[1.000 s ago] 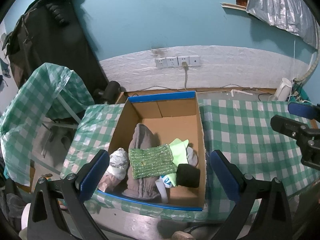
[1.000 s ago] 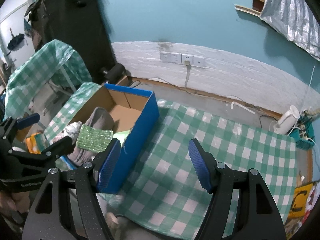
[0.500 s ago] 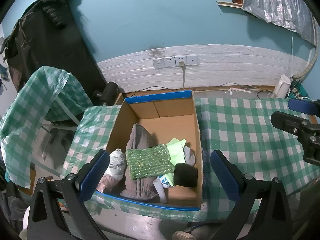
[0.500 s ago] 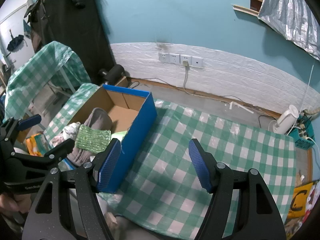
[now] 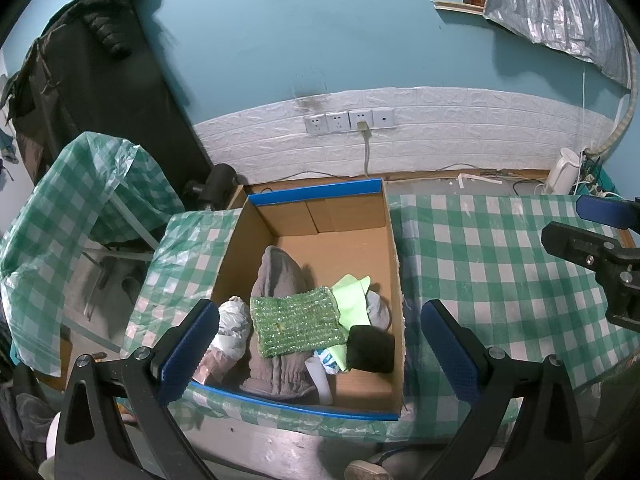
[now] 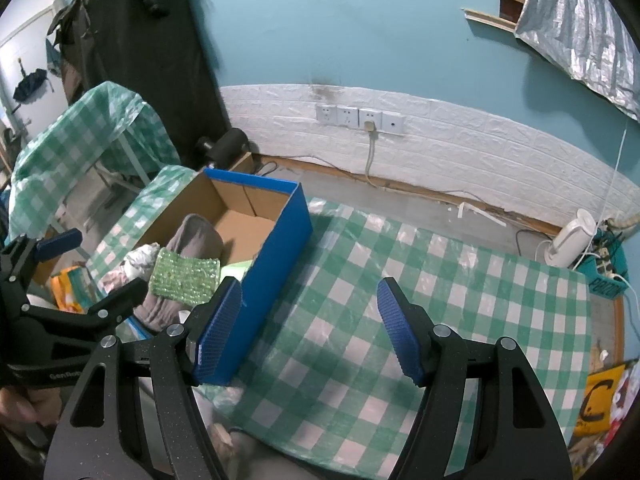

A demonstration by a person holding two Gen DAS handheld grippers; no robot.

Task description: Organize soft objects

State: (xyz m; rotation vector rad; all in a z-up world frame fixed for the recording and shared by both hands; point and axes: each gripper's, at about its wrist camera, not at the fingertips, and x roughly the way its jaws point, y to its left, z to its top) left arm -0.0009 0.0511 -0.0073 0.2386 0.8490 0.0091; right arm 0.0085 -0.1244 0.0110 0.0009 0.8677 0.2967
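Note:
A blue-edged cardboard box (image 5: 384, 240) (image 6: 280, 248) stands on the green checked table (image 5: 500, 280) (image 6: 440, 304). In it lie a green knitted cloth (image 5: 298, 322) (image 6: 186, 278), a brown-grey garment (image 5: 278, 272) (image 6: 196, 236), a light green cloth (image 5: 352, 296), a black soft item (image 5: 370, 348) and a white crumpled item (image 5: 232, 326). My left gripper (image 5: 320, 344) is open and empty, held above the box's near end. My right gripper (image 6: 310, 332) is open and empty, above the table to the right of the box.
A chair draped in green checked plastic (image 5: 80, 200) stands left of the table. A wall with sockets (image 5: 348, 120) runs behind. A white kettle (image 6: 572, 236) and cables sit at the far right. Dark coats (image 5: 80, 80) hang at the left.
Both grippers have drawn back and up slightly, so the box and table look a little smaller. Both stay open. The items in the box have not moved.

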